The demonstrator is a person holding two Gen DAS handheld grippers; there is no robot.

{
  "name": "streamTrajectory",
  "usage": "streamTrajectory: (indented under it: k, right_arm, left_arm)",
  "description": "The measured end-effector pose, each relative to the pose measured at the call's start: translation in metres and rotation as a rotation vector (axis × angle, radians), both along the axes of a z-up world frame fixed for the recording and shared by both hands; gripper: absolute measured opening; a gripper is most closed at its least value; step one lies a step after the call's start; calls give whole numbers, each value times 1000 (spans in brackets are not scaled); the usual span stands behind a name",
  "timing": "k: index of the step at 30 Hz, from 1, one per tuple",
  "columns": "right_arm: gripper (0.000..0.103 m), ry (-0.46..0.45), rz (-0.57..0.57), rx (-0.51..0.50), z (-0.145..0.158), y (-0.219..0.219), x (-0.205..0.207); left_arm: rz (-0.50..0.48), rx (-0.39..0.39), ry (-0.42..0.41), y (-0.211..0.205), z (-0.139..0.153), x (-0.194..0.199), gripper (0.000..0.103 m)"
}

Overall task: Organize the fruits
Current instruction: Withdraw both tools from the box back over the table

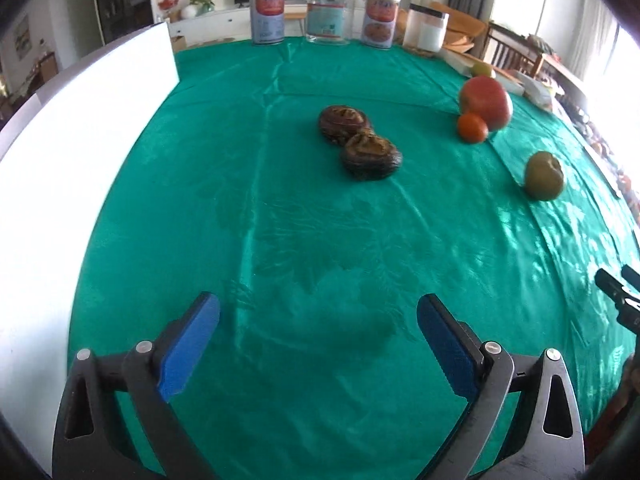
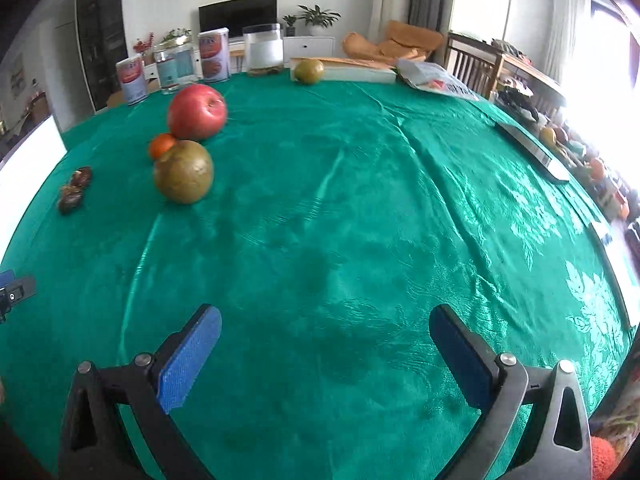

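- Fruits cluster at ten o'clock of the right gripper (image 2: 324,354): red apple (image 2: 197,112), tangerine (image 2: 161,145), green pear (image 2: 183,177), seemingly grouped.
- Left gripper (image 1: 318,342), like the right, spread wide and empty over green tablecloth (image 1: 300,220), likely ready to gather.

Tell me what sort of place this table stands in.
Most likely a home living and dining room: a flat-screen television on a low white cabinet, potted houseplants beside it, and a dining table under a green tablecloth holding fruit.
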State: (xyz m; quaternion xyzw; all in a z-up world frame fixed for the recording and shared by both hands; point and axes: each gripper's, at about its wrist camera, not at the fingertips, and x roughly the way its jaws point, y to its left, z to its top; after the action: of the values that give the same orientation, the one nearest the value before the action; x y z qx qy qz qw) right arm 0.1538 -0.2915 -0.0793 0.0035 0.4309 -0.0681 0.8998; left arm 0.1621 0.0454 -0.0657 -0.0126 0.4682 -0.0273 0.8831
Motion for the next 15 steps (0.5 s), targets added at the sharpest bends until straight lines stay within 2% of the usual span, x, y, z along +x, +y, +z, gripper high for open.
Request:
streamTrajectory:
  k: [7,10,15]
  right_arm:
    - [103,17,-18,16,-14,-10,11]
    - [103,22,-25,59,-16,-15,10]
    - [103,22,-32,54,-17,-13,11]
  left_arm:
    - [96,36,-31,24,-9,15,100]
    - [83,48,-36,20,-12,14,103]
    - [78,39,-34,22,-11,14,103]
